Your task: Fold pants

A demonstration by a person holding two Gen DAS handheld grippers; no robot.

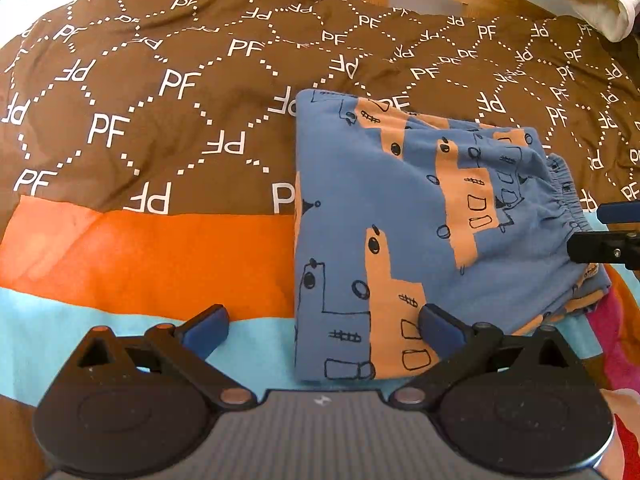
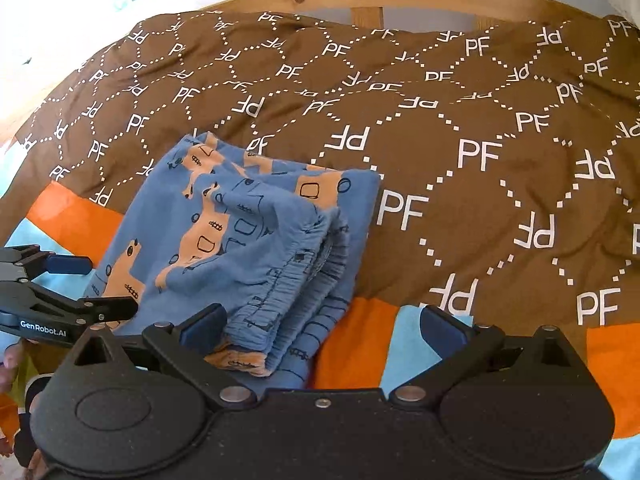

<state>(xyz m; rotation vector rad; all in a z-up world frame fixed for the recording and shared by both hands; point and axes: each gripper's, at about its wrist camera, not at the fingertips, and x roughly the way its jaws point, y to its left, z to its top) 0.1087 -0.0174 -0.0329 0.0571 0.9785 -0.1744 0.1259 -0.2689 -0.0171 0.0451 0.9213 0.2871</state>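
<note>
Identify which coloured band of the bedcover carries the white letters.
The brown band, farthest from both grippers; the orange band and light blue band are plain.

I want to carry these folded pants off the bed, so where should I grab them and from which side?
Judging by the stack, pinch the pants at the elastic waistband end, coming from the right gripper's side; all layers bunch together there.
</note>
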